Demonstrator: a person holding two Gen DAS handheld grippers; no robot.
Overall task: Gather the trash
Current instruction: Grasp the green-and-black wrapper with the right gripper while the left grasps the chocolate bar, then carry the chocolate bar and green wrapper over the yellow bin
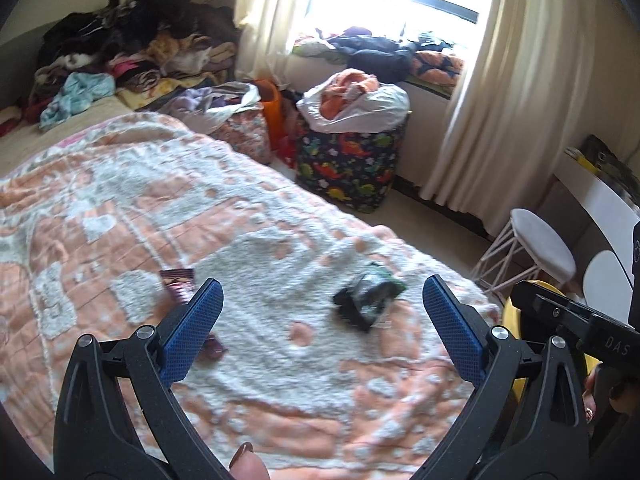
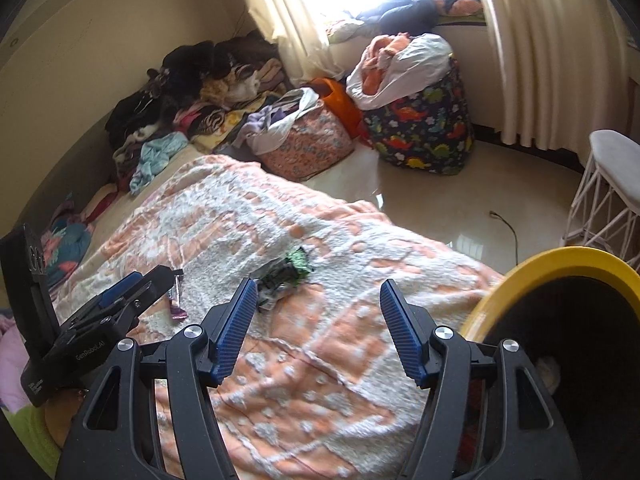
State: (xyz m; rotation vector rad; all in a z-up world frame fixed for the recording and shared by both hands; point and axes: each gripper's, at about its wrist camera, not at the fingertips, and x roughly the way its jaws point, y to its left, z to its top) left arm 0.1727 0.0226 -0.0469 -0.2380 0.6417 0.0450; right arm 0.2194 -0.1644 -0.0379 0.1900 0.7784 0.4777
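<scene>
Both grippers hover over the bed, nothing held: left gripper (image 1: 322,298) has its fingers spread wide, right gripper (image 2: 318,306) likewise wide and empty. Trash on the blanket (image 1: 120,200): a crumpled green-and-black wrapper (image 1: 368,300) lying ahead of the left gripper between its finger lines, and a dark purple wrapper (image 1: 178,282) just beside the left finger, partly hidden by it; a further scrap seems to lie below that finger, unclear. Risks, as judged: the blanket is deep pile, so a low closing could pinch fleece along with the crumpled wrapper and drag the cover; the wrapper is light and springy, so a shallow pinch could let it slip out during carry; the flat purple wrapper offers little edge to catch. The two grippers sit close together, so crossing paths toward the bin could make them knock. Containers: yellow-rimmed bin (image 2: 560,268) at the bed's right edge, dark inside, something pale and something reddish low in it, not identifiable. Dinosaur-print bag (image 2: 420,132) on the floor holds a white sack of orange cloth; pink floral bag (image 2: 308,144) holds clothing.
</scene>
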